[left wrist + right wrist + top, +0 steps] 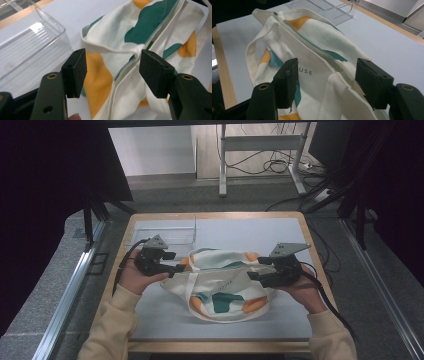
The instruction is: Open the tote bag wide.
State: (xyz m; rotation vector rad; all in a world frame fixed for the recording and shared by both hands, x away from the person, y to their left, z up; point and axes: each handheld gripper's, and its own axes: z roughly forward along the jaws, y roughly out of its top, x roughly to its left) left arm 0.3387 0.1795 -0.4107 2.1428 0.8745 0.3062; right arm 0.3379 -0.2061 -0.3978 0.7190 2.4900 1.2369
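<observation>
Fingers (75, 72) of the left gripper (176, 262) stand wide apart, the tote bag (225, 285) cloth between them but not pinched. The right gripper (256, 268) is likewise spread, its pads (287, 82) straddling the bag's fabric without pressing it. The bag lies mid-table (280, 227), between the two grippers, near a clear plastic tray (165, 234) at the left rear.

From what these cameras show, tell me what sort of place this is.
Probably a lab or recording workstation, not a home. A wooden-edged table sits between dark curtains, cables trail over the floor by a metal stand, and a person works a cloth bag with handheld grippers.
</observation>
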